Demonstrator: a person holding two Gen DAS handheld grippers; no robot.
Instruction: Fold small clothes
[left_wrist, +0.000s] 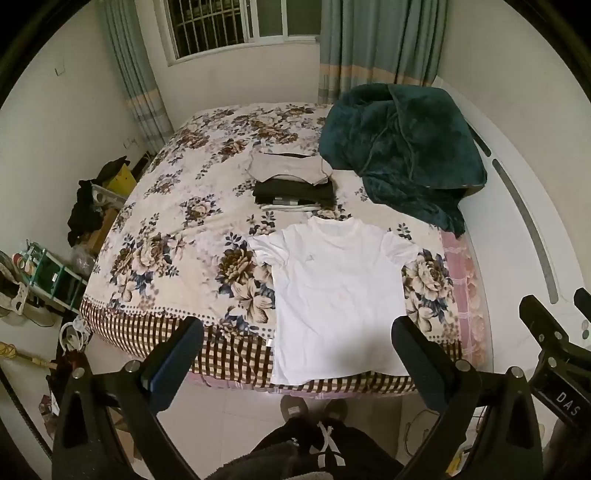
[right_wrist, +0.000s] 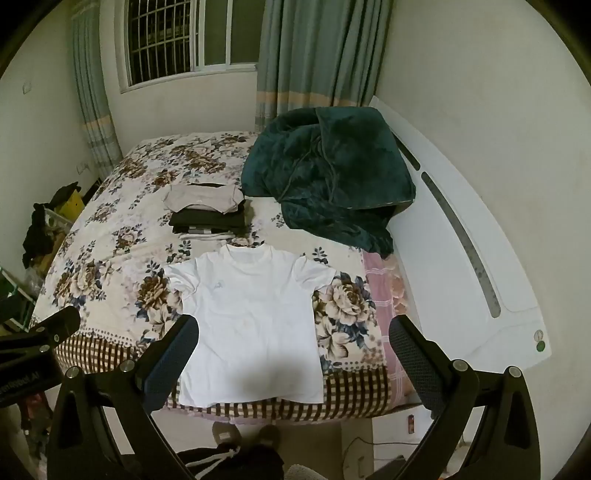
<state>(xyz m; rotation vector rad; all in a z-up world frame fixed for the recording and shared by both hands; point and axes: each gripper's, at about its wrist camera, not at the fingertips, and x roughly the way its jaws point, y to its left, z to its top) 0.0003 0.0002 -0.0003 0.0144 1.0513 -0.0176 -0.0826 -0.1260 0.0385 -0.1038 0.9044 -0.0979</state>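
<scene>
A small white T-shirt (left_wrist: 332, 291) lies flat and spread out on the floral bedspread (left_wrist: 177, 236), collar away from me, hem at the near bed edge; it also shows in the right wrist view (right_wrist: 251, 325). Behind it is a stack of folded clothes (left_wrist: 291, 184), beige on top of dark ones, also in the right wrist view (right_wrist: 208, 212). My left gripper (left_wrist: 295, 332) is open and empty, held above the shirt's hem. My right gripper (right_wrist: 293, 332) is open and empty, also above the near bed edge. Each gripper shows at the edge of the other's view.
A crumpled dark green blanket (left_wrist: 402, 151) lies at the back right of the bed, next to the white headboard (left_wrist: 517, 206). Clutter and a green rack (left_wrist: 48, 273) stand on the floor to the left. My feet (left_wrist: 314, 406) are at the bed's near edge.
</scene>
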